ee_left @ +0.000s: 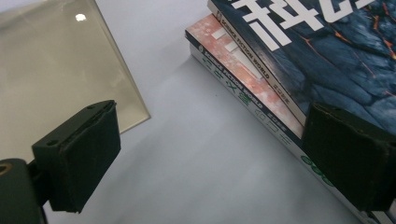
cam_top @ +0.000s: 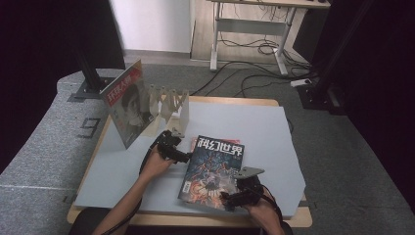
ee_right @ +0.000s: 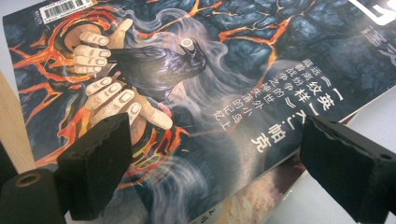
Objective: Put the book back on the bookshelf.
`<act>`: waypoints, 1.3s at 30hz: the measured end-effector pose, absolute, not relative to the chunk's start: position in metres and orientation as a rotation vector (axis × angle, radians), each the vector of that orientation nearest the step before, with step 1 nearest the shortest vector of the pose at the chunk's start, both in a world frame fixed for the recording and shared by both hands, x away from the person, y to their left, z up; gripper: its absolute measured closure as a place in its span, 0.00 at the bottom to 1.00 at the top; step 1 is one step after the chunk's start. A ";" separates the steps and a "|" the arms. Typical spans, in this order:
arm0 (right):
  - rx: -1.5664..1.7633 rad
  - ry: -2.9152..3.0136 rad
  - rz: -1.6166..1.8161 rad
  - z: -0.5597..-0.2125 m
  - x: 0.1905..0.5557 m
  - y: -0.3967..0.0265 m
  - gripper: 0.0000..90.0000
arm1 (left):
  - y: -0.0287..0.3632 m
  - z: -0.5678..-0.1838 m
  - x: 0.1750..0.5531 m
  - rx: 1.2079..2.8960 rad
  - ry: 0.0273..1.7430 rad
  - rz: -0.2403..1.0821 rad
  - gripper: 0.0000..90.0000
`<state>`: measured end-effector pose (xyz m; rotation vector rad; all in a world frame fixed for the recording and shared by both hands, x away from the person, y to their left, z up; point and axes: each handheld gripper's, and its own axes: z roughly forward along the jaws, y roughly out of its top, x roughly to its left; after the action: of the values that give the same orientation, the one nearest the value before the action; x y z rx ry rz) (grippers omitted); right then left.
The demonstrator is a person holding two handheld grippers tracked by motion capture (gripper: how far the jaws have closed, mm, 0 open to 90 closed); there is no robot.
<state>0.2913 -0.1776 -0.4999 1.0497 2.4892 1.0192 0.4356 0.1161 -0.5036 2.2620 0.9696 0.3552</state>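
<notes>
both claws gape wide: left claw beside, right claw over magazines.
</notes>
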 end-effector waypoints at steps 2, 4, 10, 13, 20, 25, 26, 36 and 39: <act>1.050 2.490 1.020 -0.500 0.290 -0.177 0.10 | 0.115 -0.503 0.437 2.266 0.969 0.359 0.05; 1.046 2.493 1.021 -0.500 0.289 -0.177 0.10 | 0.113 -0.502 0.438 2.272 0.965 0.365 0.05; 1.043 2.493 1.030 -0.500 0.285 -0.176 0.10 | 0.109 -0.502 0.444 2.259 0.991 0.367 0.06; 1.039 2.494 1.036 -0.501 0.285 -0.177 0.10 | 0.109 -0.503 0.449 2.245 1.010 0.352 0.06; 1.030 2.508 1.038 -0.500 0.285 -0.180 0.11 | 0.100 -0.502 0.454 2.242 1.019 0.381 0.07; 1.031 2.506 1.051 -0.500 0.282 -0.182 0.11 | 0.096 -0.504 0.454 2.218 1.020 0.386 0.09; 1.032 2.506 1.052 -0.500 0.281 -0.183 0.11 | 0.095 -0.504 0.454 2.216 1.022 0.385 0.08; 1.001 2.522 1.056 -0.497 0.277 -0.178 0.14 | 0.095 -0.506 0.454 2.199 1.030 0.371 0.08; 0.964 2.595 1.191 -0.497 0.275 -0.170 0.16 | 0.096 -0.506 0.454 2.198 1.030 0.373 0.08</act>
<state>0.2749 -0.1695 -0.4970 0.9644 2.5947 1.1906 0.4538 0.0956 -0.5061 2.1979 1.0301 0.3725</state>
